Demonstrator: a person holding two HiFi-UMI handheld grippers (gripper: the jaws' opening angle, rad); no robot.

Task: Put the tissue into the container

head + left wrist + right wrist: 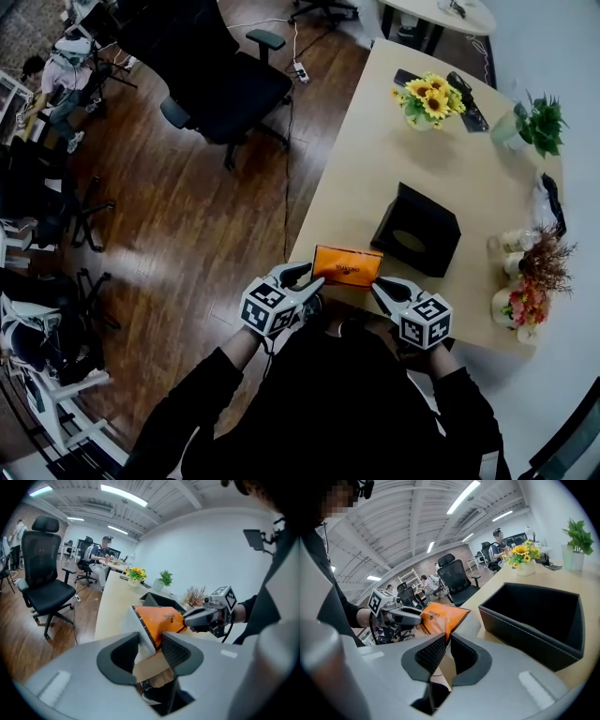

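An orange tissue pack (347, 265) is held between both grippers over the near edge of the wooden table (375, 159). My left gripper (302, 278) is shut on the pack's left end; in the left gripper view the white-and-orange end (146, 629) sits between my jaws (150, 651). My right gripper (380, 286) is shut on the thin right edge of the pack (440, 616), its jaws (447, 648) nearly together. The black open-topped container (417, 230) stands on the table just beyond the pack, seen close in the right gripper view (534, 616).
A vase of sunflowers (427, 101) and a potted plant (536, 122) stand at the table's far end, more flowers (530, 281) at its right edge. A black office chair (220, 66) is on the wooden floor to the left.
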